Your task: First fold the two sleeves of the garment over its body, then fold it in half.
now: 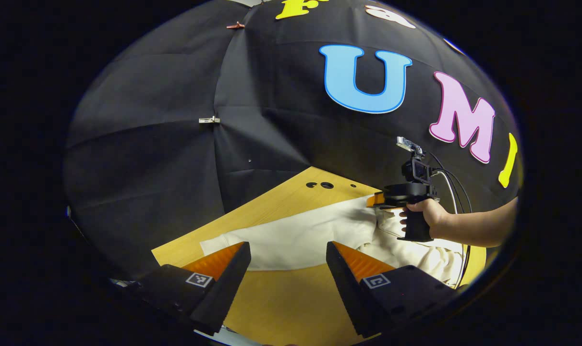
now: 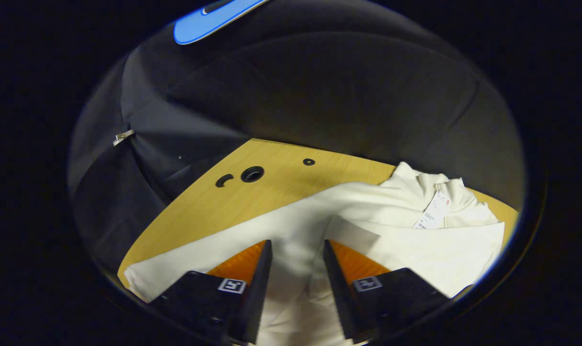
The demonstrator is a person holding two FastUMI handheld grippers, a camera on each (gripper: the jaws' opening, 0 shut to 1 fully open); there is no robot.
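Left hand-held gripper [image 1: 288, 257]: jaws apart, over the bare bench [image 1: 281, 302].
Right hand-held gripper [image 2: 293, 254]: jaws apart above the garment [image 2: 368, 226], its sleeve [image 2: 214, 250] outstretched.

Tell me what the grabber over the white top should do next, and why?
Probably close the right gripper on the sleeve. Its jaws stand open with the cloth lying between them, and the sleeve stretches out flat on the table, not yet folded over the garment. The left gripper is open above bare wood.
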